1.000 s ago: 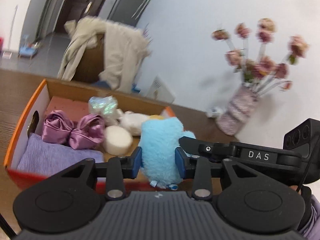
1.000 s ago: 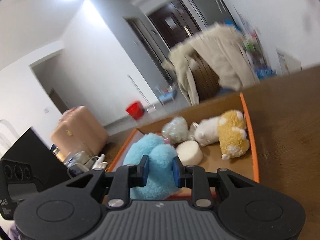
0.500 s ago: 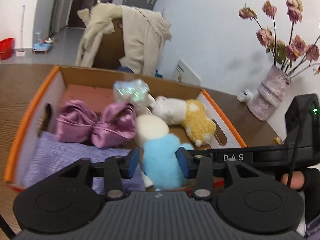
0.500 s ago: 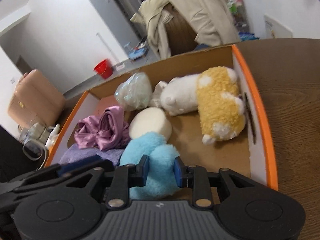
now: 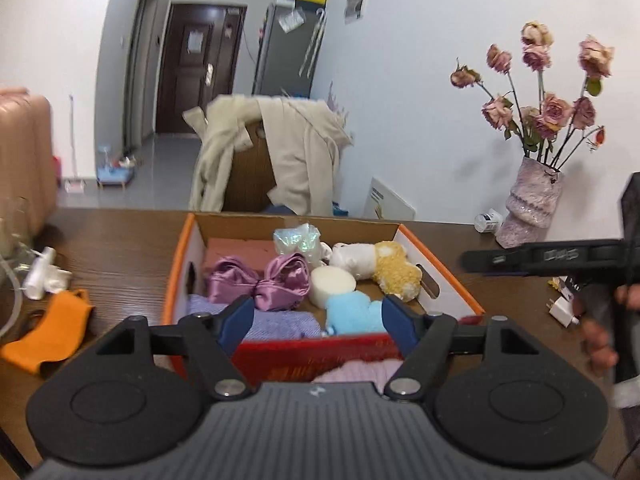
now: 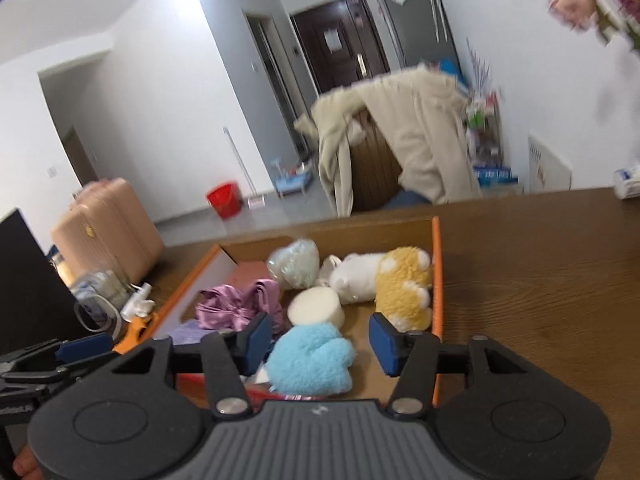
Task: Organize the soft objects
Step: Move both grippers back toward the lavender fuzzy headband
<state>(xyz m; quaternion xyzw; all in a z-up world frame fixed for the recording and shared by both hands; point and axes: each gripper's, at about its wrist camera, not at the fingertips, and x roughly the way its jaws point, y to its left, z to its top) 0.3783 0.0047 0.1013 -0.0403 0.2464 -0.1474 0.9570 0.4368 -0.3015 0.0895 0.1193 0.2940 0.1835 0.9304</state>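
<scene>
Both grippers sit wide open and hold nothing: the left gripper [image 5: 318, 322] and right gripper [image 6: 318, 342] hang at the near edge of the orange box [image 5: 173, 280]. The blue plush [image 6: 310, 358] lies loose in the box's near right part, just behind the near wall. Behind it are a round white puff [image 5: 333, 285], a purple bow [image 5: 260, 280] and a white-and-yellow plush [image 6: 384, 276]. Only the left view catches the vase [image 5: 530, 208] far right and an orange cloth [image 5: 48, 334] on the table [image 6: 540, 280]; the right view alone shows a red bucket [image 6: 224, 199].
</scene>
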